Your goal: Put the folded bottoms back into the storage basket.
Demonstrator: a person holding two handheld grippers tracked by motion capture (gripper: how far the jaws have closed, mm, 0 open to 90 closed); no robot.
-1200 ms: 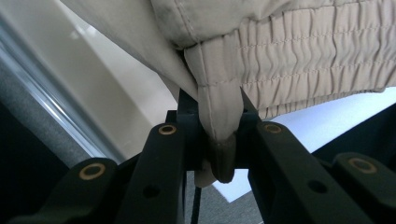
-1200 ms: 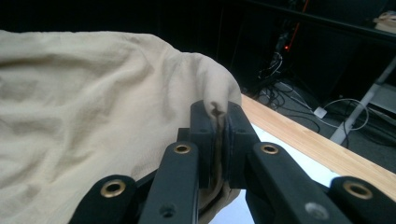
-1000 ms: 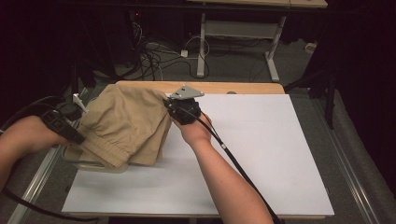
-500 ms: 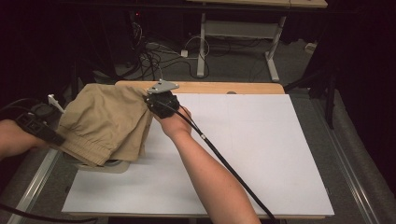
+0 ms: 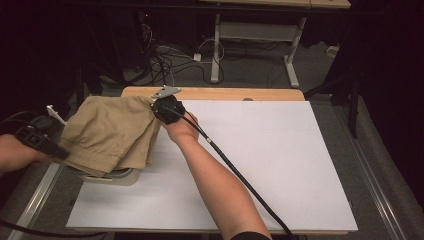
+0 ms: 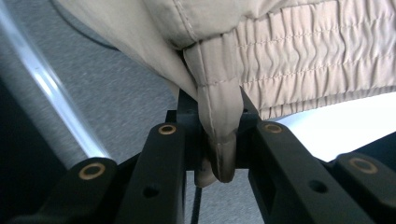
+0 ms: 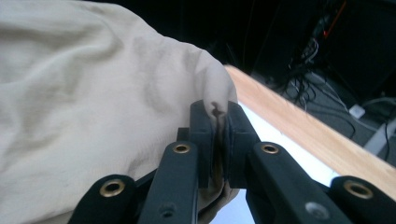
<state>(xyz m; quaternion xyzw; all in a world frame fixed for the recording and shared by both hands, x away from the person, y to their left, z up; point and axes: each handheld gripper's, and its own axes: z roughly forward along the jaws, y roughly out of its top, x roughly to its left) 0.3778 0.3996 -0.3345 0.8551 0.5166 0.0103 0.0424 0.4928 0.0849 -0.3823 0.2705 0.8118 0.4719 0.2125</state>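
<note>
Right, both grippers are clamped on the shorts (image 5: pixel 110 135): left gripper (image 6: pixel 215 154) on the waistband corner, right gripper (image 7: pixel 219 140) on a fold. The shorts span between them, overhanging the table's (image 5: pixel 280 165) left edge, long axis along your two grips.

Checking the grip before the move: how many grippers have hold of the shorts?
2. The left gripper pinches the waistband end of the shorts; the right gripper clamps a fold at their far corner.

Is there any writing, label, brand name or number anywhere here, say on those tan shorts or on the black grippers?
None can be read.
Tan shorts: plain cloth and stitching, no tag or print showing.
Left gripper and right gripper: bare black jaws, no markings.
White table sheet: blank.
</note>
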